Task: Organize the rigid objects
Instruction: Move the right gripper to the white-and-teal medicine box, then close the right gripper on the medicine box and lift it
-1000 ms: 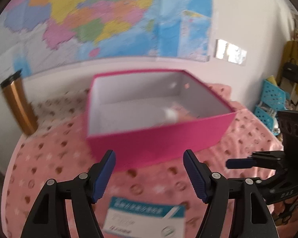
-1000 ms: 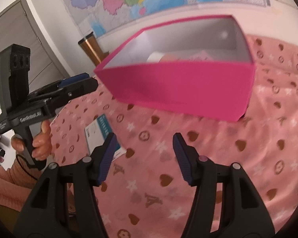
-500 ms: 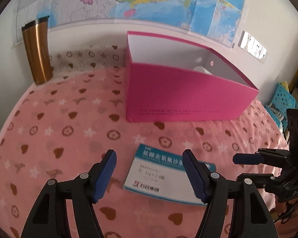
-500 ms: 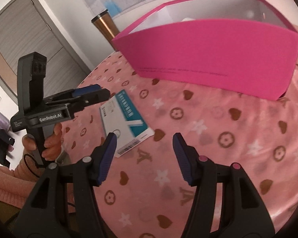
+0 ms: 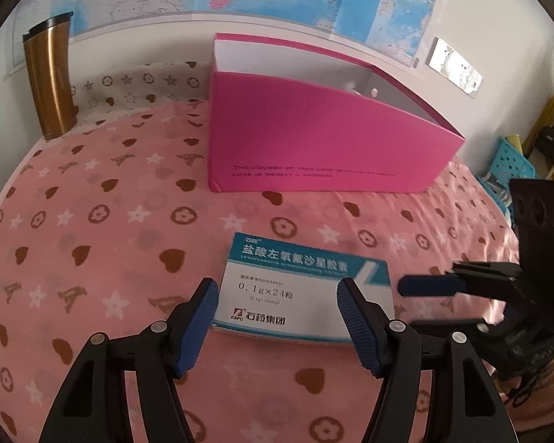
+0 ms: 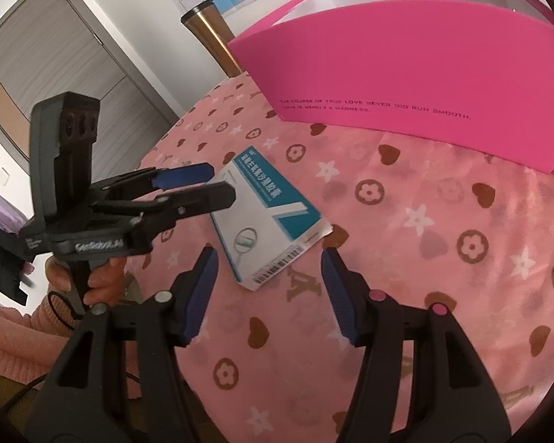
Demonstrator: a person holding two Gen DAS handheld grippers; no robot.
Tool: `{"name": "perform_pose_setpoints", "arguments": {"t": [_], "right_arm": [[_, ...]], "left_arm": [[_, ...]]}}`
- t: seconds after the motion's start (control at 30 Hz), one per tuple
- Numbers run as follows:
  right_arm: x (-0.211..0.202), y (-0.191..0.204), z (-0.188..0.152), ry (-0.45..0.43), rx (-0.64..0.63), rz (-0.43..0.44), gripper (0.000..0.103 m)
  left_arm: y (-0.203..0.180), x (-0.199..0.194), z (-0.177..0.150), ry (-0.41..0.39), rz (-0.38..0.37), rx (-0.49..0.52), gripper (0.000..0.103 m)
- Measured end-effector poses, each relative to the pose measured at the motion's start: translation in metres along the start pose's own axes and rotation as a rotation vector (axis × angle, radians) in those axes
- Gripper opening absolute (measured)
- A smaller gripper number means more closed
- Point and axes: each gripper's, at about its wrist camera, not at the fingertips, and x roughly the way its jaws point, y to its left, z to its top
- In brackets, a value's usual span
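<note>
copper tumbler [image 5: 50,74] stood far left against the wall, upright on the pink cloth [image 5: 92,258], well apart from the work. no part in this step, low risk.

left gripper [image 5: 277,306] hung over the near half of the medicine box [image 5: 306,288], jaws apart, nothing pressed between them. jaws had been easing inward a little; box lay under the gap, not gripped. box flat on the cloth, in front of the pink carton [image 5: 321,147], clear of it.

risks judged from here:
- box is thin and lies flat. pads coming down on the top face instead of the side edges would skid it across the cloth.
- cloth is soft and wrinkled; a fingertip could catch fabric with the box and drag it.
- jaw gap looked narrower than the box's long side. the grip must take the short side or it will not fit.

right gripper [image 6: 269,280] pointed at the same box [image 6: 266,214] from the other side, jaws parted, empty. both tools converging on one item could knock fingers together or shove the box.

carton wall is tall; a low carry could clip the rim.
</note>
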Motion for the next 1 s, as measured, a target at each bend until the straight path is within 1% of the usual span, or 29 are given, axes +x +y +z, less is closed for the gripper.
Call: {"name": "perform_pose_setpoints", "arguments": {"t": [0.3, 0.43, 0.57, 0.63, 0.8, 0.9, 1.0], "right_arm": [[-0.007, -0.016, 0.003, -0.035, 0.052, -0.039, 0.06], [-0.007, -0.02, 0.006, -0.042, 0.062, -0.058, 0.06], [-0.003, -0.023, 0.01, -0.044, 0.067, -0.065, 0.06], [0.0, -0.024, 0.012, -0.041, 0.066, -0.067, 0.057], [0.004, -0.027, 0.014, -0.036, 0.071, -0.07, 0.052], [0.004, -0.028, 0.014, -0.037, 0.071, -0.074, 0.05], [0.005, -0.028, 0.014, -0.038, 0.073, -0.078, 0.048]], "left_arm": [[-0.018, 0.0, -0.007, 0.017, -0.07, 0.037, 0.068], [-0.019, 0.0, -0.008, 0.017, -0.075, 0.035, 0.068], [-0.014, 0.005, -0.008, 0.044, -0.066, 0.017, 0.059], [-0.011, 0.009, -0.01, 0.06, -0.065, 0.001, 0.056], [-0.012, 0.007, -0.01, 0.054, -0.07, -0.001, 0.054], [-0.012, 0.007, -0.01, 0.052, -0.049, -0.003, 0.054], [-0.011, 0.007, -0.009, 0.048, -0.057, -0.01, 0.054]]}}
